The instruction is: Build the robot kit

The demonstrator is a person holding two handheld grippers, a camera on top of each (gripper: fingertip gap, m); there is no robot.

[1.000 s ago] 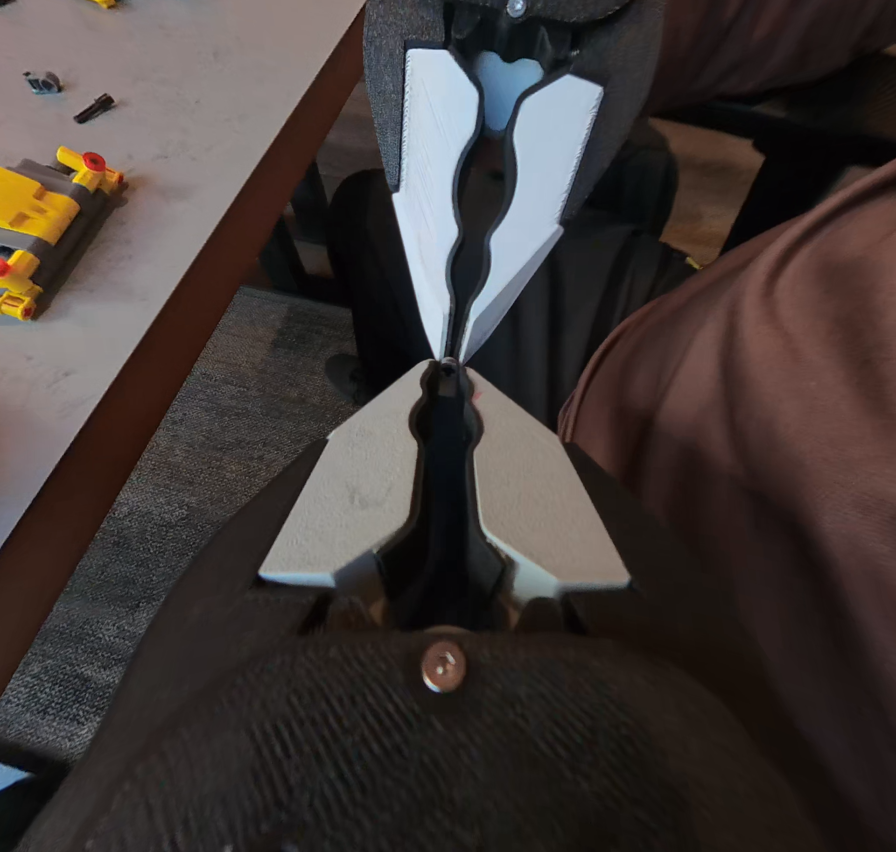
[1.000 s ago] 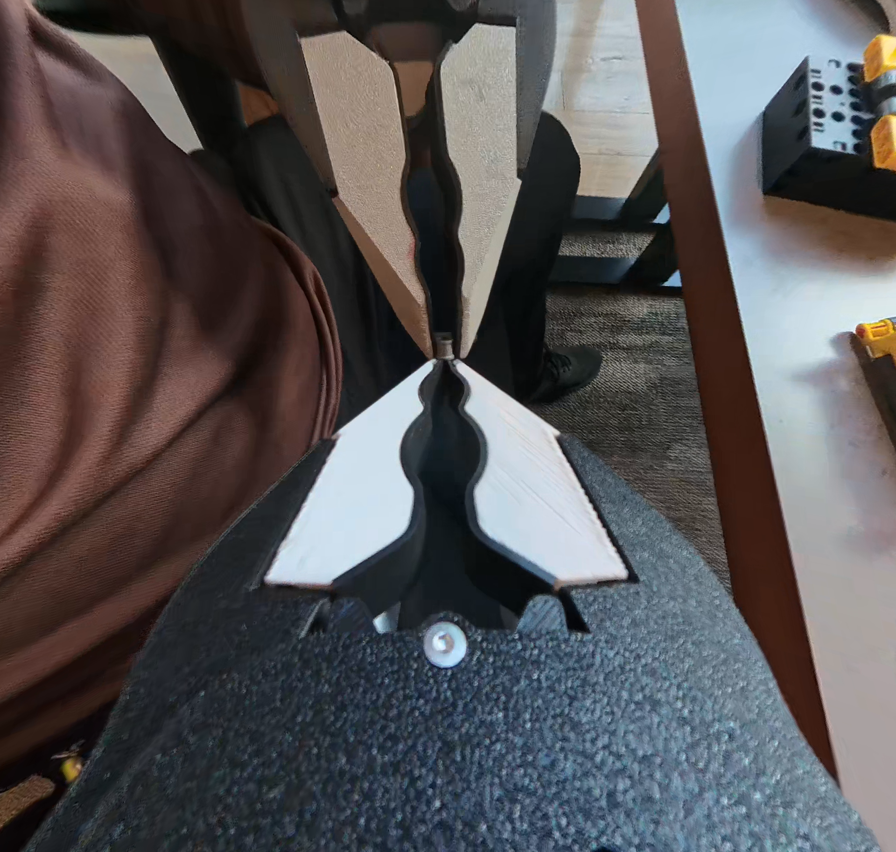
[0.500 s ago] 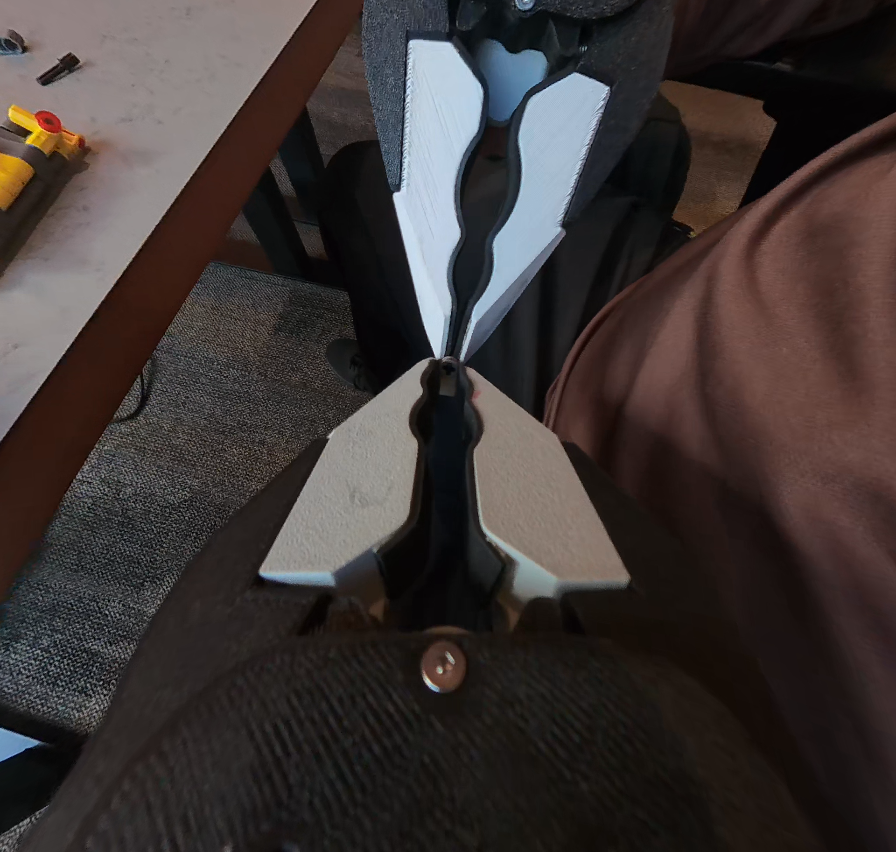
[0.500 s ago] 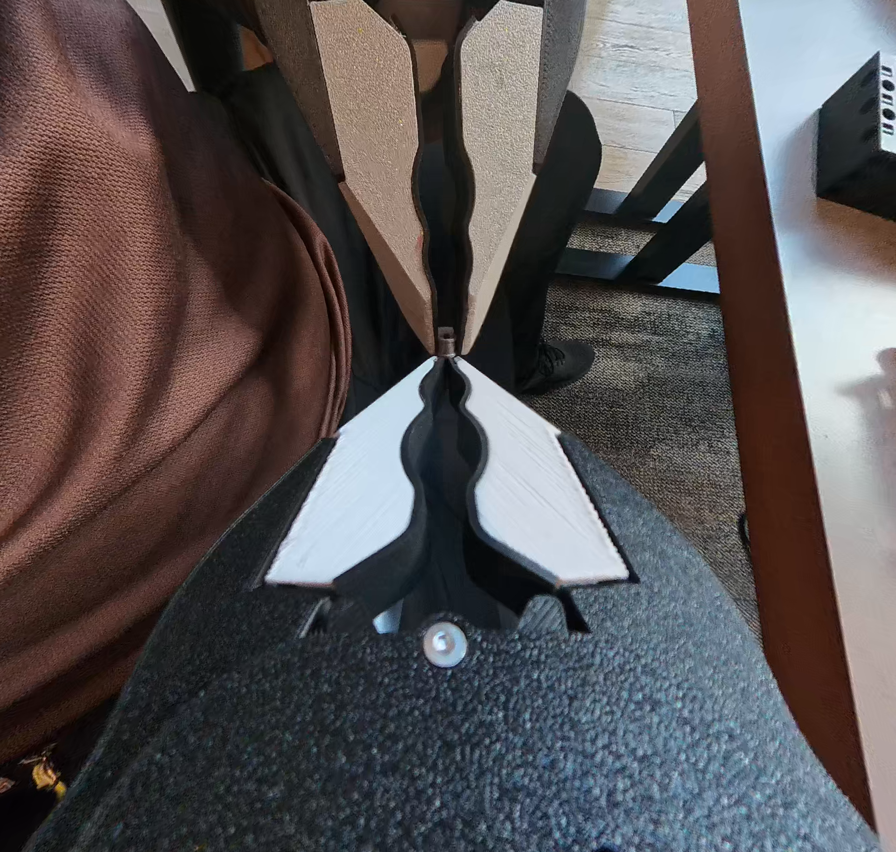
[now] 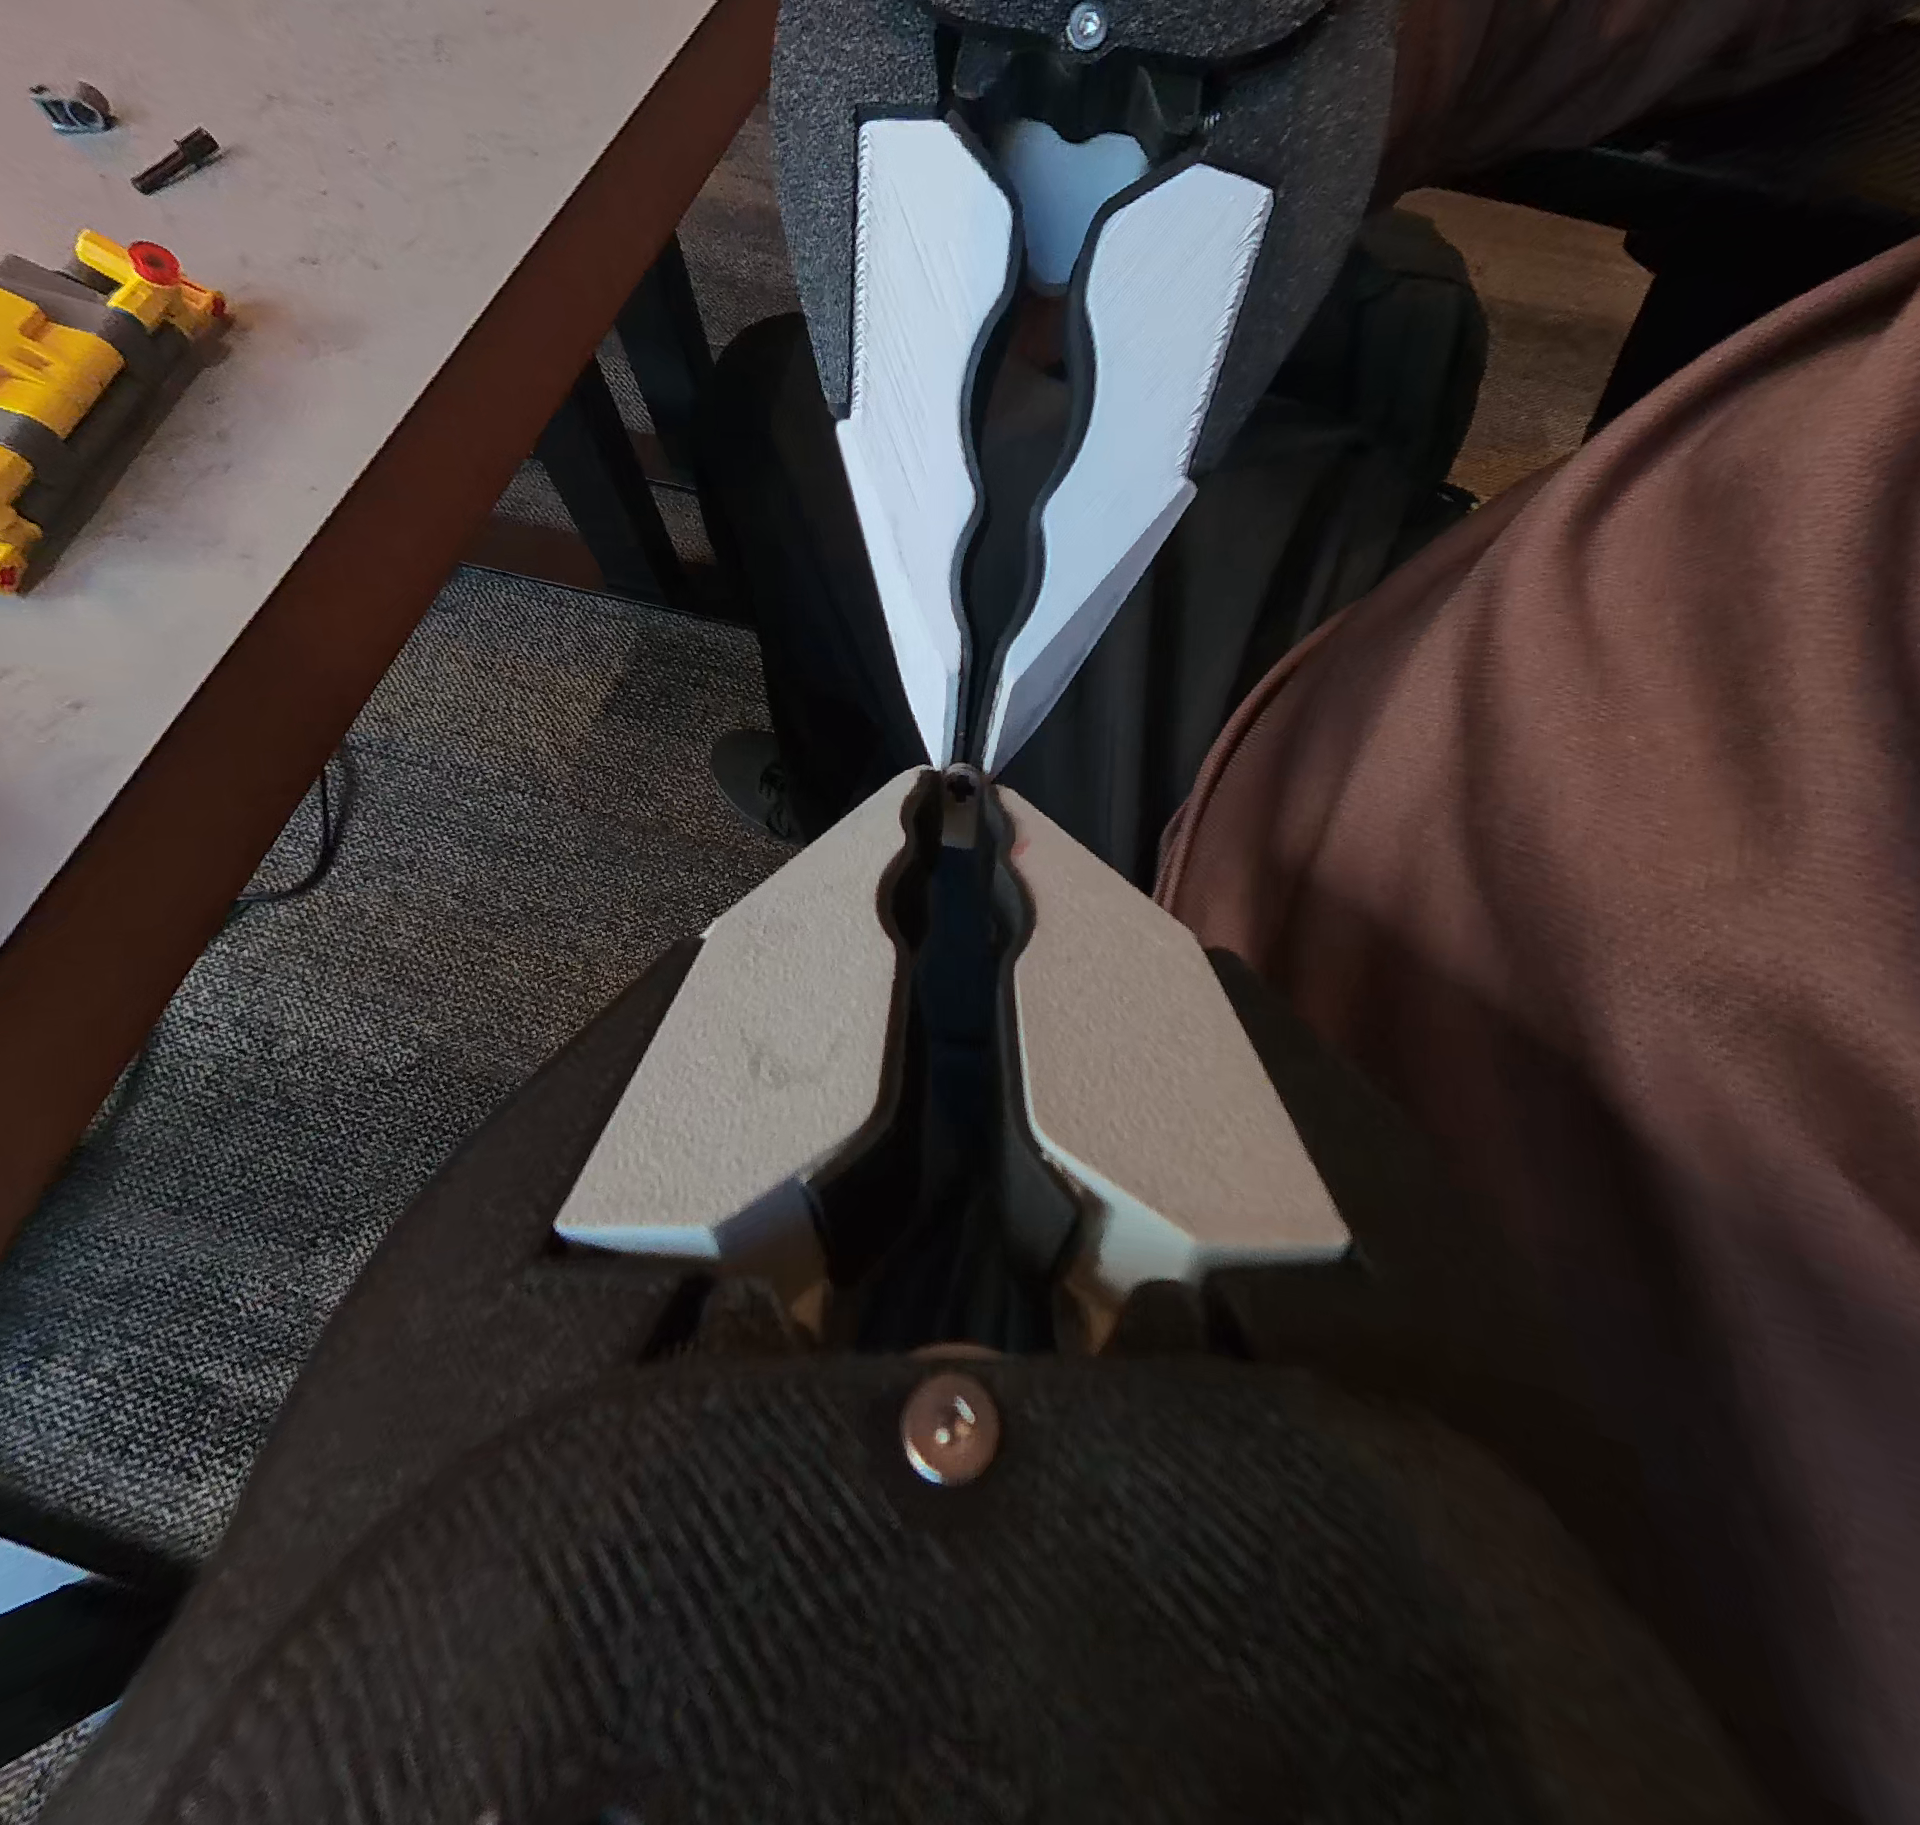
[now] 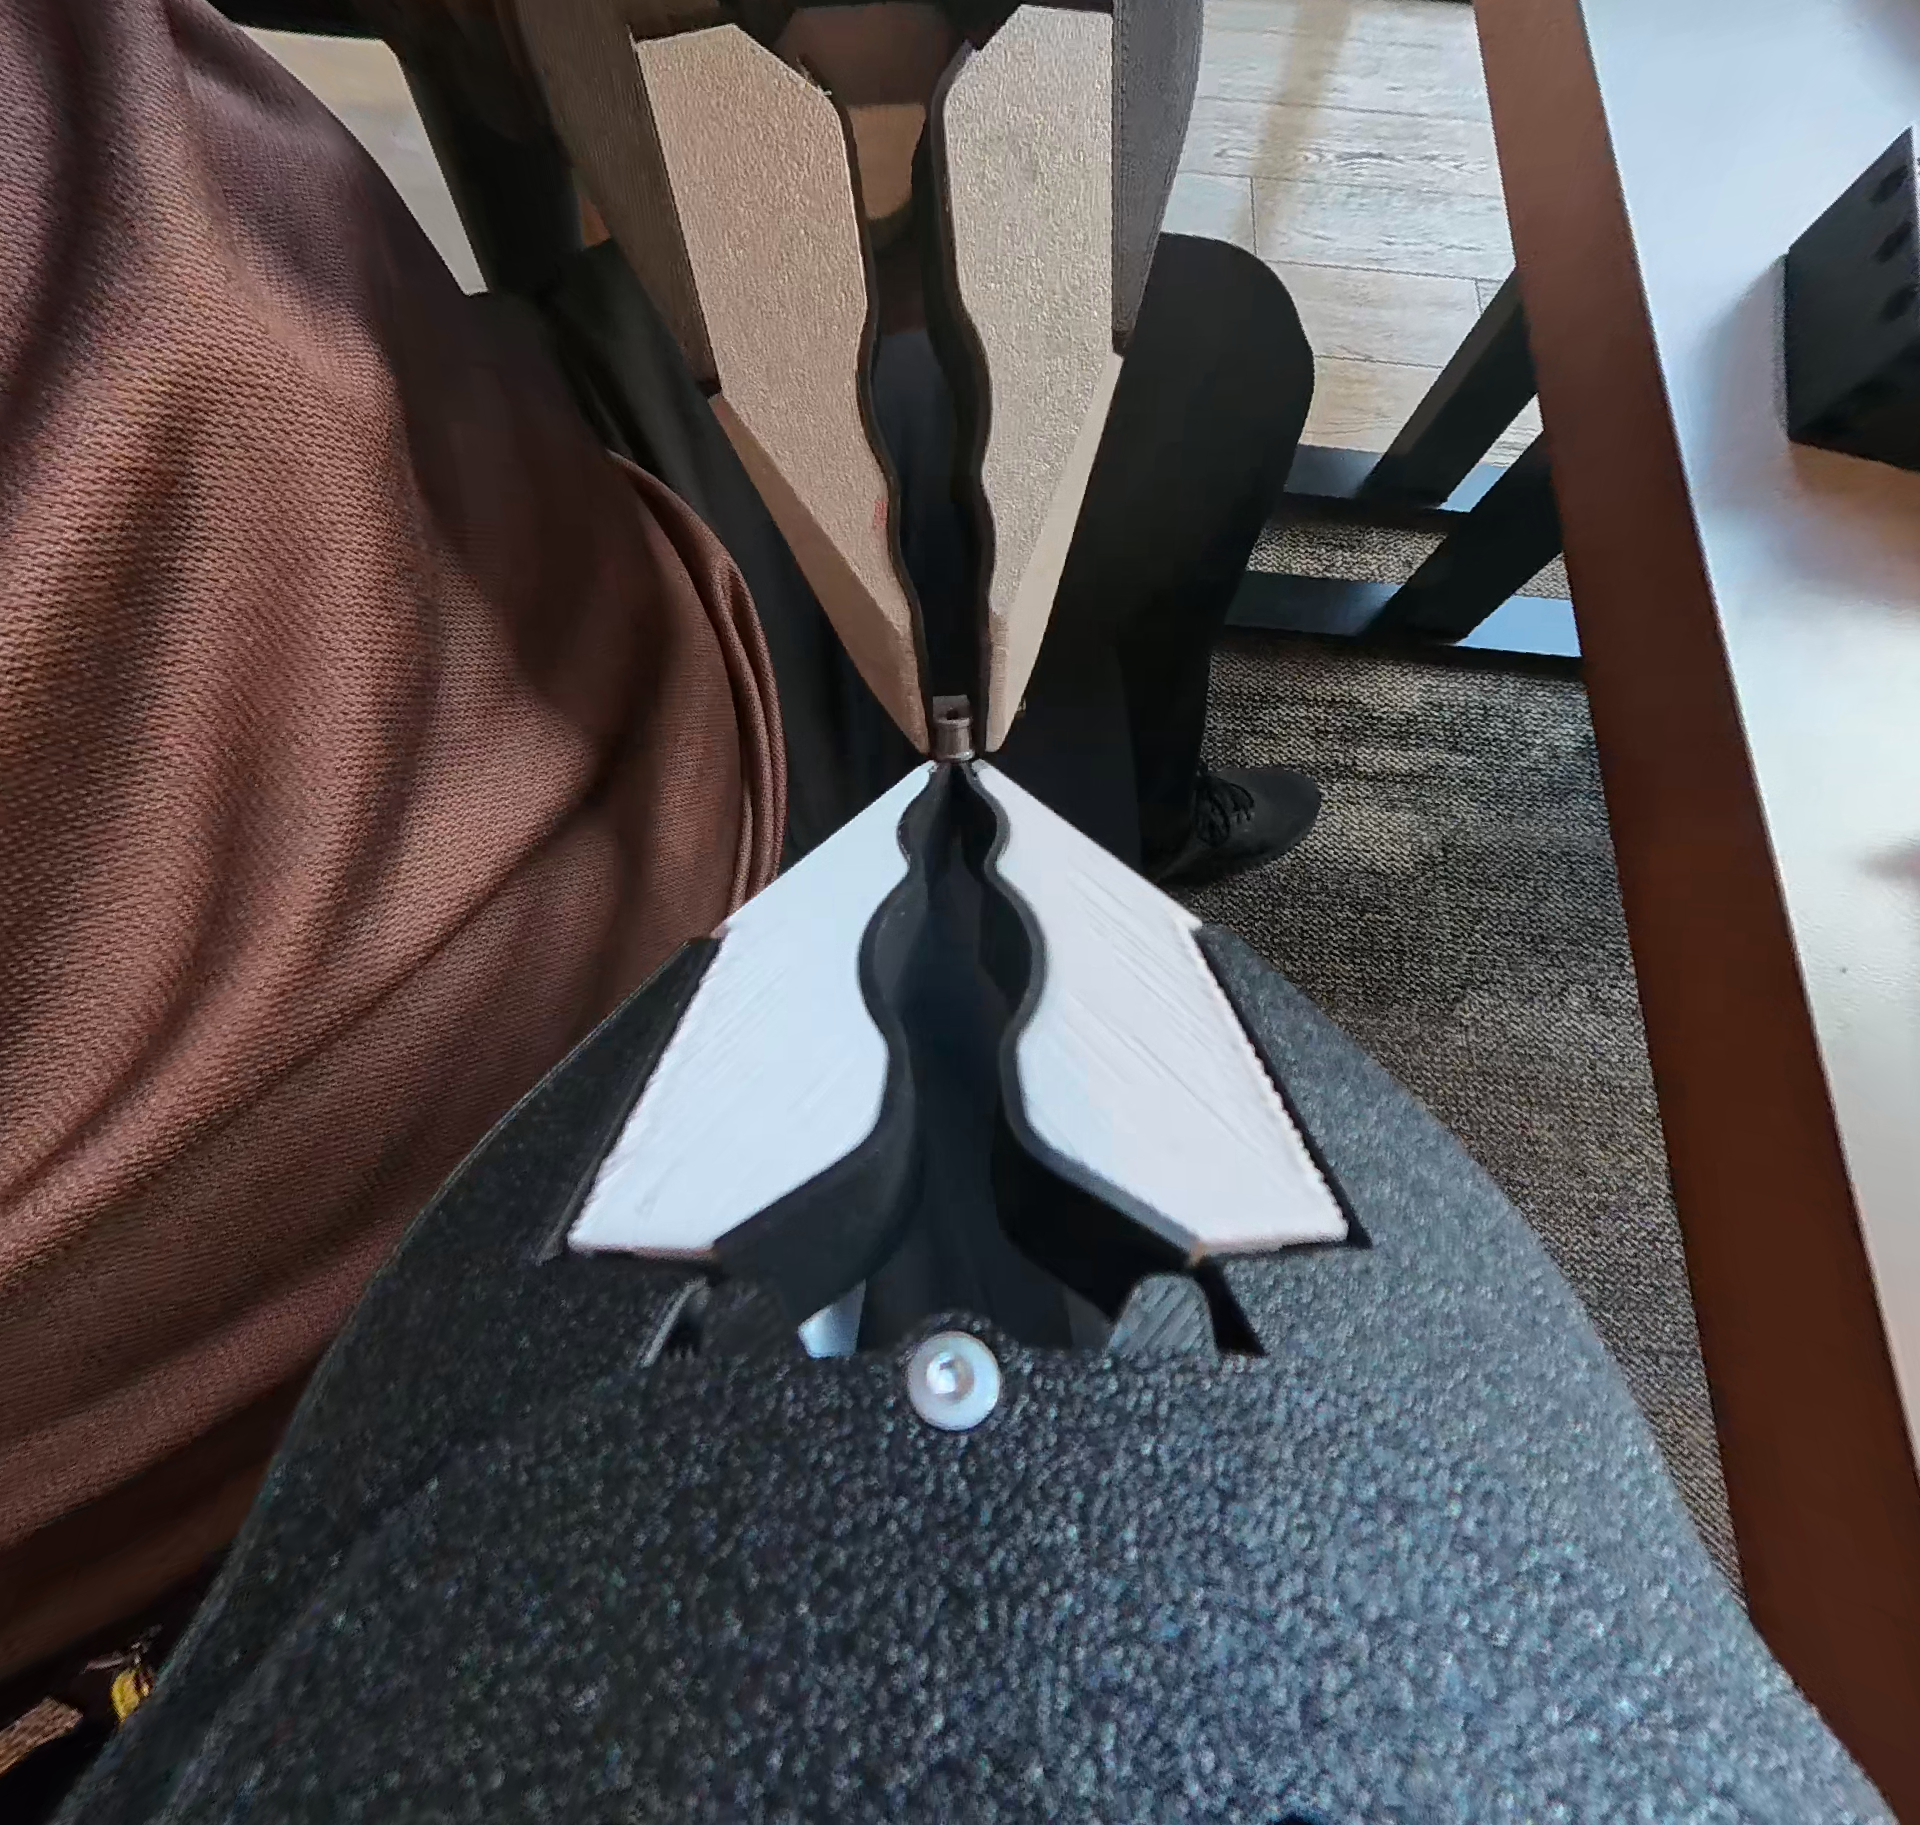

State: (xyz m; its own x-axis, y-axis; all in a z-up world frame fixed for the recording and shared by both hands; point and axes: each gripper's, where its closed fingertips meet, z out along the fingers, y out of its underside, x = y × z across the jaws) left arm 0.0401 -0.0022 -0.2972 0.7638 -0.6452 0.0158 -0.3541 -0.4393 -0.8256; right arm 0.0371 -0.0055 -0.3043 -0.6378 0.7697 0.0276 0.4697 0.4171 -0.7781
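Note:
My left gripper [image 5: 961, 809] has beige fingers and is shut on a small dark metal pin [image 5: 961, 788] at its very tips. My right gripper [image 6: 951, 773] has white fingers and is shut. Its tips meet the pin's [image 6: 950, 731] free end, tip to tip with the left gripper [image 6: 951, 710]. I cannot tell whether the white tips pinch the pin or only touch it. The right gripper also shows in the left wrist view [image 5: 971, 752], pointing toward the camera. Both are held in the air over a person's lap, beside the table edge.
A grey table with a brown edge [image 5: 343, 487] carries a yellow and grey toy assembly [image 5: 62, 373] and a small black screw [image 5: 177, 160]. A black block with holes [image 6: 1860, 321] sits on the table [image 6: 1621, 549]. Brown clothing [image 5: 1558, 840], black trousers and carpet [image 6: 1434, 892] lie below. The tips of both grippers are at nearly the same place.
Both grippers stayed shut and tip to tip on the pin while swinging together. In the right wrist view the black block slid toward the right edge and the yellow part left the view.

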